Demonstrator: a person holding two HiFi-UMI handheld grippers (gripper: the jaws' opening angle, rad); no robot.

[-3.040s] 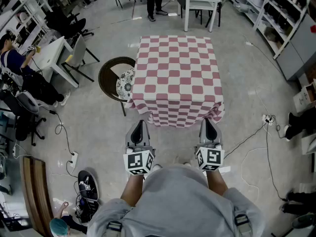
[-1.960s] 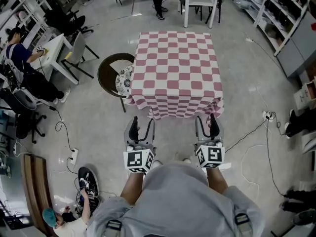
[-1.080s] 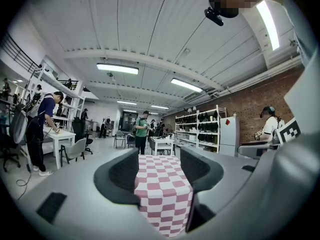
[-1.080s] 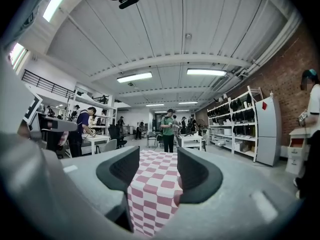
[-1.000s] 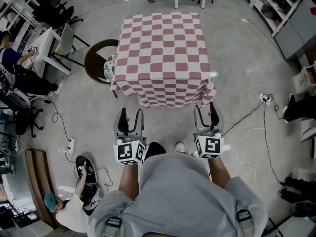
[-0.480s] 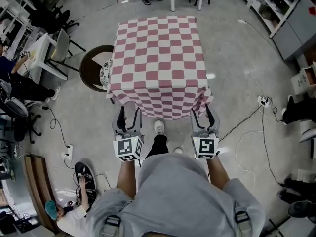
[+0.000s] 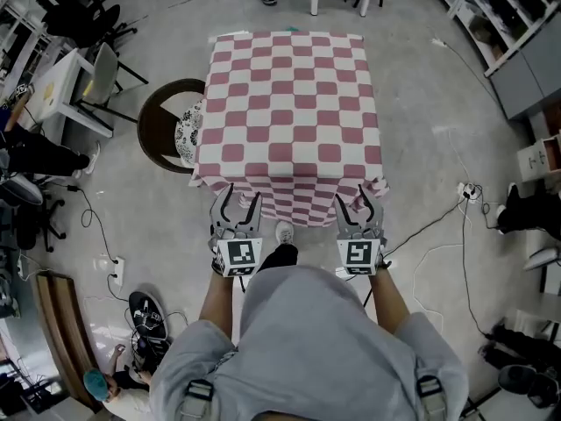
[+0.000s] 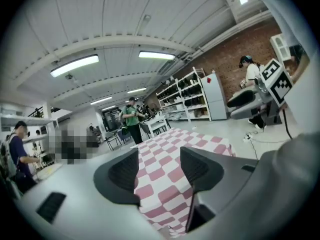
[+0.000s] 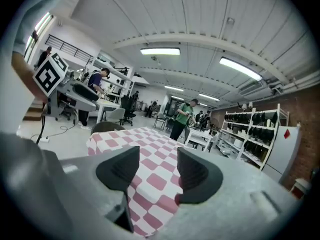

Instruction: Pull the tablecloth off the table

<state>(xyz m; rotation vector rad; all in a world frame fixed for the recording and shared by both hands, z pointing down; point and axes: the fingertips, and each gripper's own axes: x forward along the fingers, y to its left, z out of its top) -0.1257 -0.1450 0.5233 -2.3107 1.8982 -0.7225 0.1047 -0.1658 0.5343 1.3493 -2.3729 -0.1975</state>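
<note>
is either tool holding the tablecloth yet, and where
Nothing is held. The left tool and right tool are both open, jaws apart, by the near hanging edge of the tablecloth, not pinching it.

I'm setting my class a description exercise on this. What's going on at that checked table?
A person stands at the near side of a table wholly covered by a pink-and-white checked tablecloth, with a two-jaw claw in each hand. The left claw and right claw point at the cloth's two near corners. Both have their jaws apart and neither pinches the fabric yet, so the cloth lies fully spread. A round brown chair stands beside the table's left side.
</note>
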